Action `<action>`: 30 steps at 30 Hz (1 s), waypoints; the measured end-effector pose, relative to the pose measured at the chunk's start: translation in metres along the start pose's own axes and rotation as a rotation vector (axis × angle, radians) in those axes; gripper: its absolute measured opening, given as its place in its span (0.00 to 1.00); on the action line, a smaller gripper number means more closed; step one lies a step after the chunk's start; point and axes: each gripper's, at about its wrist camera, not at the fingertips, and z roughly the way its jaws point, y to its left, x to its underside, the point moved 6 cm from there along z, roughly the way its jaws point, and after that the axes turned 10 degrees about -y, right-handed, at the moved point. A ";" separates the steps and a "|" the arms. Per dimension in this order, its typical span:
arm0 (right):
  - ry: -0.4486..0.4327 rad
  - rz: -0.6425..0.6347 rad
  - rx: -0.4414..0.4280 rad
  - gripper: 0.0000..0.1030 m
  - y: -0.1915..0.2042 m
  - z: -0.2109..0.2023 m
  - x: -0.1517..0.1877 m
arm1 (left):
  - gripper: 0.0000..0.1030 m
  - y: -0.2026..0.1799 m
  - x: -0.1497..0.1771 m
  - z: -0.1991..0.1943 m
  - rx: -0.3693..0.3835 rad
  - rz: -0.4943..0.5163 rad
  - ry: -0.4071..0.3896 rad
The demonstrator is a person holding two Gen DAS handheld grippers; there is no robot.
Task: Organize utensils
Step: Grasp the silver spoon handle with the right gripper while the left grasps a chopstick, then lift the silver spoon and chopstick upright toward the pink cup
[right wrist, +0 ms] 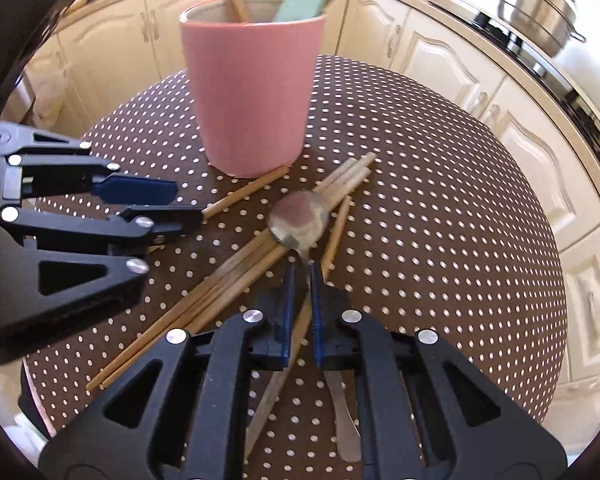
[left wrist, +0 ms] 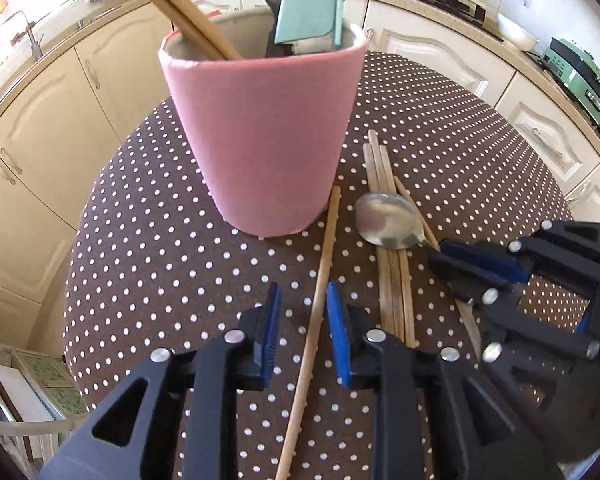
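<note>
A pink cup [left wrist: 260, 136] [right wrist: 252, 92] stands on the dotted table and holds wooden sticks and a mint-green utensil [left wrist: 312, 4]. A single chopstick [left wrist: 320, 292] [right wrist: 244, 192] lies between the fingers of my left gripper [left wrist: 304, 320] [right wrist: 180, 202], which is open around it. A metal spoon [left wrist: 388, 220] [right wrist: 300, 220] rests on a bundle of chopsticks [left wrist: 392, 292] [right wrist: 236, 276]. My right gripper [right wrist: 302, 296] [left wrist: 444, 252] is shut on the spoon's neck, just behind the bowl.
The round table has a brown white-dotted cloth [left wrist: 160, 260] [right wrist: 440, 220]. Cream kitchen cabinets [left wrist: 40, 120] [right wrist: 460, 64] surround it. A steel pot [right wrist: 540, 4] sits on the stove at the far right.
</note>
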 end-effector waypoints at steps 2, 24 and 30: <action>0.005 -0.016 0.010 0.09 0.002 0.003 0.000 | 0.23 -0.003 -0.005 0.009 -0.004 0.010 0.008; 0.108 -0.093 -0.043 0.09 -0.010 0.017 -0.003 | 0.09 0.003 -0.002 0.014 0.021 -0.006 -0.015; 0.111 -0.125 -0.036 0.08 0.004 0.021 0.000 | 0.08 0.002 0.002 0.011 0.029 -0.022 -0.025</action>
